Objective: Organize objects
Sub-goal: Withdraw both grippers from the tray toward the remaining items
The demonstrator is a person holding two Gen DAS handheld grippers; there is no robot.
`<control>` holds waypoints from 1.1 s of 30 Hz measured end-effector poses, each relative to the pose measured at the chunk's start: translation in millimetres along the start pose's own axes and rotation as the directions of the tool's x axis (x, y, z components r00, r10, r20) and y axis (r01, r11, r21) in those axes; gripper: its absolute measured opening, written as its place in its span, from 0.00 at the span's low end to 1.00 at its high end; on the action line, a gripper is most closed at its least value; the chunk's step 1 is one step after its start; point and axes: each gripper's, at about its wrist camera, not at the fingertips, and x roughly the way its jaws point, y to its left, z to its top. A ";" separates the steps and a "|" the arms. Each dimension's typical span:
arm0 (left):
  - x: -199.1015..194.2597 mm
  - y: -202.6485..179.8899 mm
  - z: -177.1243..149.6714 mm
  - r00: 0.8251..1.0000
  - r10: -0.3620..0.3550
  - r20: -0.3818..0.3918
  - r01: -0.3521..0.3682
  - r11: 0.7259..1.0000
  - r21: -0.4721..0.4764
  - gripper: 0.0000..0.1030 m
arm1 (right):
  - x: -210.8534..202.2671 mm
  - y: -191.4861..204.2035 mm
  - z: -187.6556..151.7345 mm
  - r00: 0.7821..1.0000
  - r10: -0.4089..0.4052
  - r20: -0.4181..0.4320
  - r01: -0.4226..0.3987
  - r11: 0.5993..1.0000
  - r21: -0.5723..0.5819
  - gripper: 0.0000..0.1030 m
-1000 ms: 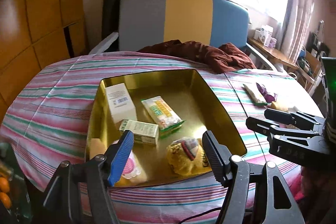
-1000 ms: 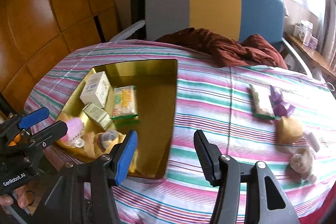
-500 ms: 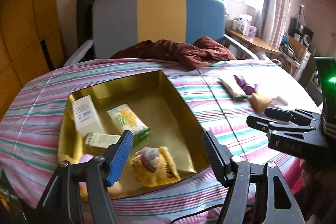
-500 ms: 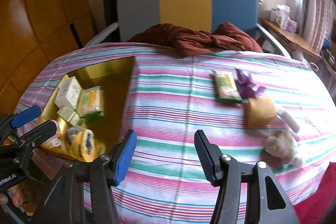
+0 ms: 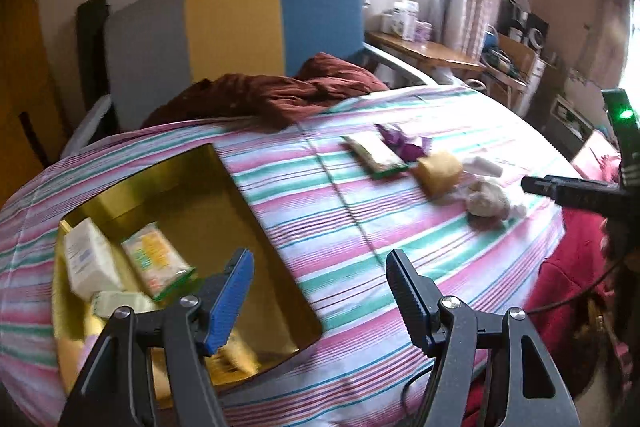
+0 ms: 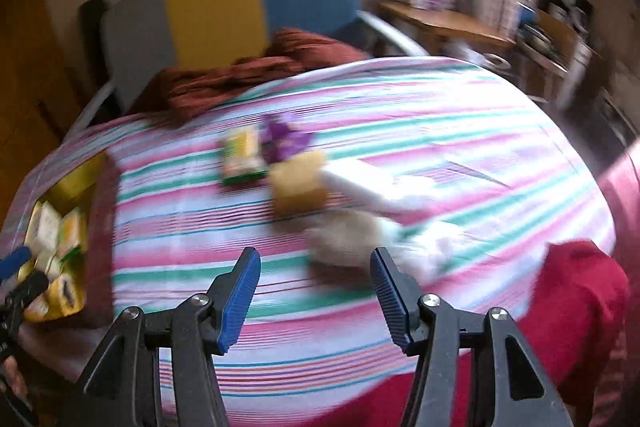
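**Right wrist view is swinging off the tray and onto the loose pile**

Right wrist view is now centring on the unsorted items: a pale plush toy (image 6: 348, 231) is lying just ahead of the right gripper (image 6: 314, 277), with a yellow block (image 6: 298, 187), a snack packet (image 6: 242, 157) and a purple wrapper (image 6: 286, 141) trailing toward 11 o'clock. A second ago this camera was facing the gold tray (image 6: 98, 195), which is now sliding out at 9 o'clock (heavy blur suggests fast travel). Both claws are standing wide apart and empty; the left gripper (image 5: 320, 289) is turning the same way, its tray (image 5: 276, 259) sitting at 8 o'clock, already holding boxes. Judging by this, another pickup is being lined up, probably the toy.
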 end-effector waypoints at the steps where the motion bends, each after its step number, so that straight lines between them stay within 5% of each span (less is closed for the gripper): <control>1: 3.7 -4.5 2.2 1.000 -0.009 -0.006 0.009 1.000 0.008 0.67 | -1.9 -10.8 1.1 1.000 -0.015 0.003 0.015 1.000 0.024 0.56; 8: 37.1 -41.3 13.3 0.996 -0.058 -0.066 0.063 0.995 0.079 0.67 | -5.3 -66.4 -1.1 0.997 -0.071 -0.012 0.072 0.982 0.173 0.56; 15: 67.7 -63.6 15.2 0.986 -0.095 -0.140 0.108 0.990 0.087 0.67 | 3.6 -82.1 -3.9 0.996 -0.083 -0.028 0.087 0.975 0.203 0.56; 23: 106.1 -54.3 24.0 0.967 -0.117 -0.227 0.114 0.993 -0.028 0.66 | 17.8 -96.2 -3.1 0.996 -0.072 -0.047 0.081 0.969 0.233 0.56; 33: 151.0 -46.8 64.5 0.966 -0.106 -0.235 0.079 0.990 -0.118 0.66 | 31.4 -97.6 -0.7 0.997 -0.025 -0.068 0.041 0.970 0.239 0.56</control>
